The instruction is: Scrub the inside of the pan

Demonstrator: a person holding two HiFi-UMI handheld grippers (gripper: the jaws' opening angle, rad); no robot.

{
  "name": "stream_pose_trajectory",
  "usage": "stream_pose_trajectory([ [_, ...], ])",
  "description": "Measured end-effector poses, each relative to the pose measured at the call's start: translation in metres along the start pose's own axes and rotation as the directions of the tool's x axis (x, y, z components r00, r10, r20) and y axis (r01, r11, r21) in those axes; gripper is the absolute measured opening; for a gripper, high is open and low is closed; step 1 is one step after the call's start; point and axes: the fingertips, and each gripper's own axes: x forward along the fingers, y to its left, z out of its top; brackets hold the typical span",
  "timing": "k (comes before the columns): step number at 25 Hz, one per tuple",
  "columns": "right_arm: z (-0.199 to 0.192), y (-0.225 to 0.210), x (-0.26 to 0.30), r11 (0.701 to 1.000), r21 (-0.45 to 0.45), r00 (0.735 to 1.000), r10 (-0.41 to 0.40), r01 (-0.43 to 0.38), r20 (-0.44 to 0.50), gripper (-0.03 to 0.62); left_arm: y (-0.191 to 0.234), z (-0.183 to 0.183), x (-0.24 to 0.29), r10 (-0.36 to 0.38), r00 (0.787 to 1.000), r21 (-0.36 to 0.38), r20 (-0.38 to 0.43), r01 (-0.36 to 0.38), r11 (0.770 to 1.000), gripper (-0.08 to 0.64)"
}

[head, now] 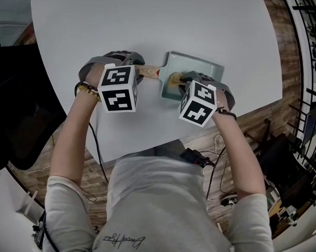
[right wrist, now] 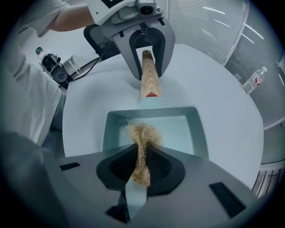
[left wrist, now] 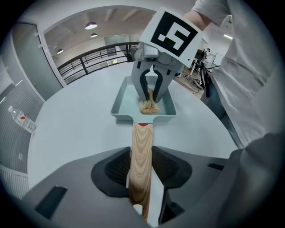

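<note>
- the pan [head: 201,62] sits flat on the worktop [head: 151,24], close to its near edge and toward the right side. its wooden handle [left wrist: 141,147] points left, along that edge.
- the step in hand looks like the scrub itself. judging from the set-up, the handle should be kept pinned level, so the pan neither slides nor tips toward the near edge when pressure goes in.
- the fibre scrubber [right wrist: 143,133] is low in the pan by the handle-side wall and seems to touch the floor. short overlapping strokes from there toward the wall away from the handle should cover the floor.
- the corners and the upright walls probably need the tuft angled into them. only the tuft should meet the metal, not the jaw tips.
- left hand-held gripper [left wrist: 141,169]: its jaws stand fairly wide but are clamped on the wooden handle, a pad on each side, gripping partway along its length.
- right hand-held gripper [right wrist: 140,167]: its jaws are nearly together, pinching the scrubber's narrow waist. the loose tuft sticks out past the tips, down into the pan. the gripper itself appears clear of the rim.
</note>
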Motion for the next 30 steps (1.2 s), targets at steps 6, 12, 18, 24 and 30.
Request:
stream_pose_trajectory([
  [6,-0.002,0.024,0.001,0.996,-0.023,0.996,0.083,-0.084,-0.042,0.069,0.002,-0.002,0.000,0.002,1.000,-0.005,0.000,-0.002,1.000,0.155],
  [12,-0.001,0.031,0.000,0.989,-0.032,0.987,0.145,-0.147,-0.063,0.069,0.003,-0.003,-0.003,0.003,1.000,0.003,-0.007,-0.003,1.000,0.155],
  [18,-0.004,0.010,-0.001,0.996,-0.011,0.995,0.091,-0.091,-0.033,0.069,0.002,-0.003,-0.002,-0.004,1.000,0.026,-0.015,0.005,1.000,0.153],
  [24,-0.007,-0.031,-0.006,1.000,0.014,0.999,0.025,-0.025,-0.036,0.069,-0.002,-0.002,-0.005,-0.006,1.000,0.043,-0.026,0.007,0.999,0.152],
  [30,-0.009,-0.065,-0.008,0.998,0.021,0.997,-0.058,0.059,-0.041,0.071,-0.005,0.000,-0.005,-0.015,1.000,0.045,-0.028,0.016,0.999,0.152],
])
